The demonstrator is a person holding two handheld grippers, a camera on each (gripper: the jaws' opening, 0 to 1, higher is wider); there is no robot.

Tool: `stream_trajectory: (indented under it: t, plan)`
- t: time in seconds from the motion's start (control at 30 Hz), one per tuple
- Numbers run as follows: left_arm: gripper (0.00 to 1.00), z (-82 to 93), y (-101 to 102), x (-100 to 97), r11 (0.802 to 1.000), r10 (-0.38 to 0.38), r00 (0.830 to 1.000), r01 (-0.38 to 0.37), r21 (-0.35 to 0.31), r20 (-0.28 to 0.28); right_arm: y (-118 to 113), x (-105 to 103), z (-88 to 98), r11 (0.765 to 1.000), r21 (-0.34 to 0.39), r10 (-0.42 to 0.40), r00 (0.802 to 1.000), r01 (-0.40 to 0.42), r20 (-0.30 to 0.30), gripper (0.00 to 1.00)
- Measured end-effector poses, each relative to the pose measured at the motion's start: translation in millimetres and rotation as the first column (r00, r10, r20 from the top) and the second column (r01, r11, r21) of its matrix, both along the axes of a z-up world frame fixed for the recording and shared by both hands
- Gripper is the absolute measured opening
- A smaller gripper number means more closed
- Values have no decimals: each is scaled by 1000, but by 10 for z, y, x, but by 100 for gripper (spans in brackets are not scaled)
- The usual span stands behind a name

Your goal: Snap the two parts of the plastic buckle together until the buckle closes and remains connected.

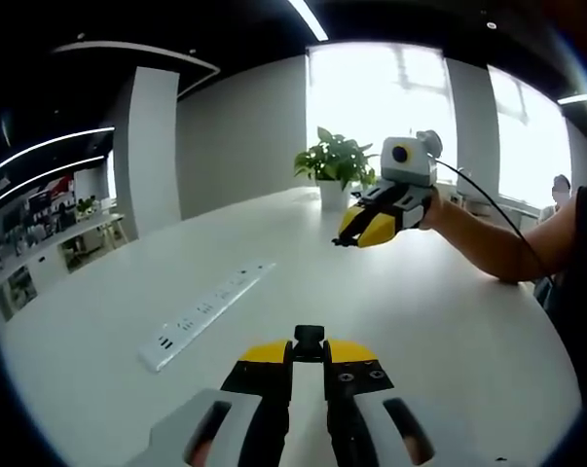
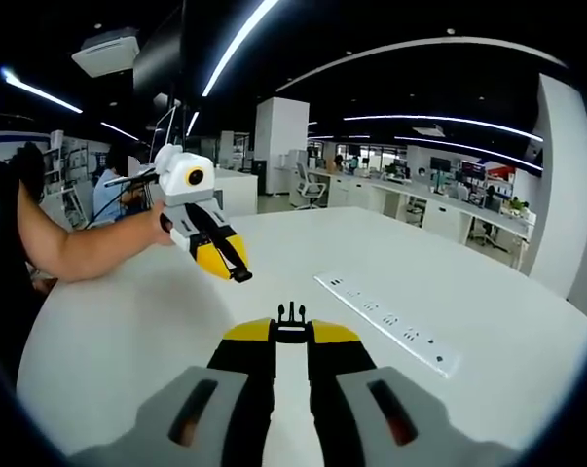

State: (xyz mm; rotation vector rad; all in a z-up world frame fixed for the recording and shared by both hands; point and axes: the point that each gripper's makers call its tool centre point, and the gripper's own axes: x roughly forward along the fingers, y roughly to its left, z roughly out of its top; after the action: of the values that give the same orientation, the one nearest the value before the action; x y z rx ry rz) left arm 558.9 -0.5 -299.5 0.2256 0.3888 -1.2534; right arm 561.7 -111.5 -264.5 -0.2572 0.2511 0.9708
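Both buckle parts are held in the air above the white tabletop [image 1: 439, 321], each one in its own gripper. In the left gripper view, the left gripper [image 1: 310, 352] has its fingers closed on the socket half [image 1: 310, 341], a small black block that sticks out forward from between the yellow tips. In the right gripper view, the right gripper [image 2: 291, 326] has its fingers closed on the pronged half [image 2: 291, 313], and the prongs point forward, away from the camera. The two grippers face each other across the tabletop but are well apart; each one shows in the other's view, up and to the side, with its tip angled downward. So the long axes of the two parts are not yet on one line, I judge. The coming move needs the prongs turned straight toward the socket opening before the hands come together. A white power strip [image 1: 203, 313] lies flat on the tabletop, and a potted plant [image 1: 334, 167] stands at the far edge.
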Motion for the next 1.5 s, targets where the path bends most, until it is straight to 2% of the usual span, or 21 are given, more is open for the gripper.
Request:
stream_trajectory:
  t: [0.3, 0.5, 0.83, 1.5]
  plan:
    - [10, -47, -32, -25, 1000, -5, 1000, 5, 6, -5, -3, -10, -8, 1000, 14, -6, 1000, 6, 4, 10]
    - [10, -118, -48, -9, 1000, -1, 1000, 1, 13, -5, -41, -24, -130, 1000, 3, -10, 1000, 10, -8, 10]
    - [10, -162, -38, -37, 1000, 5, 1000, -5, 16, -2, -28, -54, -105, 1000, 19, -15, 1000, 15, -5, 10]
    - [10, -181, 25, -269, 1000, 17, 1000, -17, 3, -2, -19, -259, -181, 999, 11, -31, 999, 31, -10, 10]
